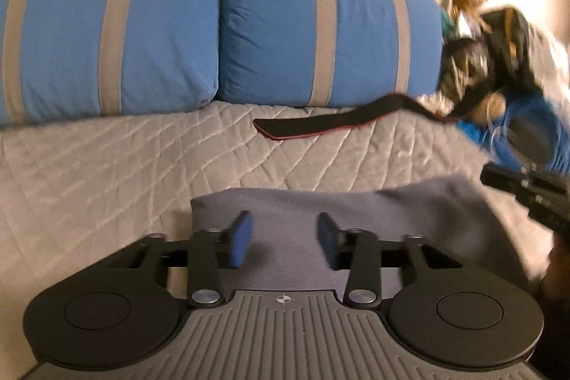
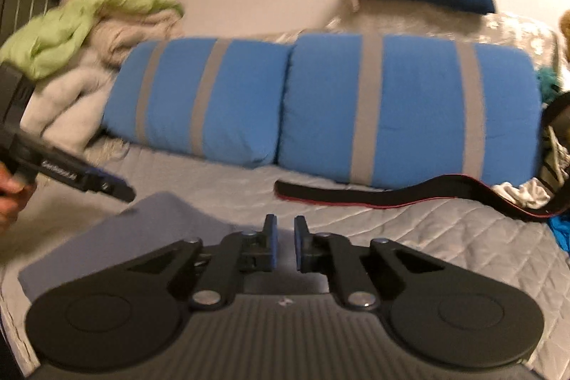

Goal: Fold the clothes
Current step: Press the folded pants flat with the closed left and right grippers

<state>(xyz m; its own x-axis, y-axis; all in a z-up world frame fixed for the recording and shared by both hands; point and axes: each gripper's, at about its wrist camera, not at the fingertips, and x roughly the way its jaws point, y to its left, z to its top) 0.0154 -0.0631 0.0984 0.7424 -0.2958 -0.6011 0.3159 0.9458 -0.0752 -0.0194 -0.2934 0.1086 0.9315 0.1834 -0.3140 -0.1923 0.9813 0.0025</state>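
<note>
A folded grey garment (image 1: 356, 202) lies flat on the quilted grey bedspread (image 1: 107, 166). My left gripper (image 1: 285, 237) hovers over the garment's near-left part, open, with nothing between its blue pads. My right gripper (image 2: 285, 237) sits just past the grey garment's (image 2: 142, 230) right edge; its pads stand a narrow gap apart and hold nothing. In the left wrist view the right gripper (image 1: 498, 178) pokes in from the right edge above the cloth's far corner. In the right wrist view the left gripper (image 2: 126, 192) comes in from the left, held by a hand (image 2: 7, 202).
Two blue pillows with grey stripes (image 1: 142, 31) line the back of the bed. A black strap with a red edge (image 2: 392, 196) lies in front of them. A heap of green, pink and pale clothes (image 2: 89, 24) sits at back left; bags and blue fabric (image 1: 498, 59) are at right.
</note>
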